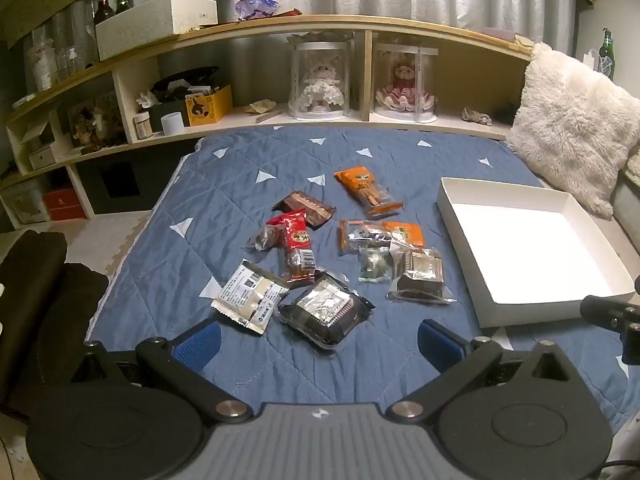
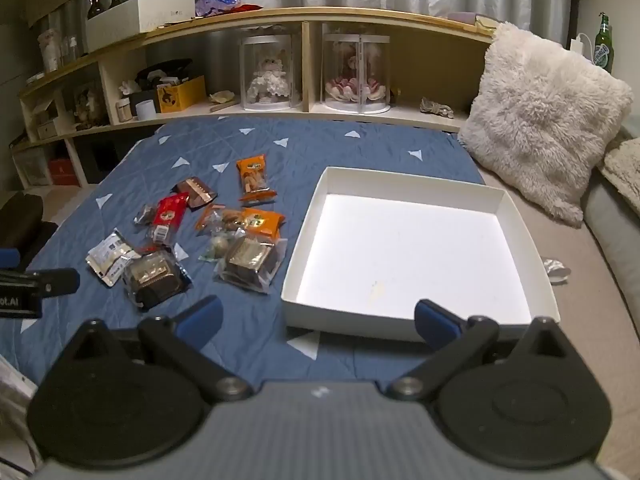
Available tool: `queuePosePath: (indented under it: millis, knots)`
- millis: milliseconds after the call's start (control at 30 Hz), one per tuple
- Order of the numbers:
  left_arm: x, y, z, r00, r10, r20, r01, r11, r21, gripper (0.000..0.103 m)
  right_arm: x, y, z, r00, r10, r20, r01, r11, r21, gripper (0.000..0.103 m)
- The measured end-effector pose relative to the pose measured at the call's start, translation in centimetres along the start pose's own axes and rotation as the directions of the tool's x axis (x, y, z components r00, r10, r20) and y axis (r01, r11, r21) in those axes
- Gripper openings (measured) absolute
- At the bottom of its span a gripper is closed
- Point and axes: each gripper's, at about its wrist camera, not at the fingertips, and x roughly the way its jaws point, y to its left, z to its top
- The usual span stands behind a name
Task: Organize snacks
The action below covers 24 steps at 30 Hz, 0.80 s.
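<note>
Snacks (image 1: 332,256) lie scattered on the blue quilt (image 1: 240,184), at 12 o'clock from my left hand-held gripper (image 1: 320,340); its jaws spread wide, nothing between; white box (image 2: 304,248) sits just beside the pile at 3 o'clock, bare inside; my right hand-held gripper (image 2: 320,320) hovers over the box's near edge, jaws equally spread, holding nothing; fluffy pillow (image 2: 536,116) beyond the box at 1 o'clock.

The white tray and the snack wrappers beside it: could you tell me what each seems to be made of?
White tray: likely matte cardboard or paperboard, judging by its thin, straight folded walls and flat, glare-free rim.

Snack wrappers: thin glossy plastic film, partly clear, with crinkles, sealed edges and light reflections; some look foil-lined, though that is uncertain.

Blue quilt beneath them: stitched matte fabric.
</note>
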Motion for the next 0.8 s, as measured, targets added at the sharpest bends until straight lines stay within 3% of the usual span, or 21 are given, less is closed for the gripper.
queuePosePath:
  millis: [800]
  knots:
    - [-0.01,0.01,0.00,1.000,0.000,-0.001,0.000,1.000,-0.001,0.103,0.08,0.01,0.05,1.000,-0.002,-0.006,0.002,1.000,-0.002,0.103]
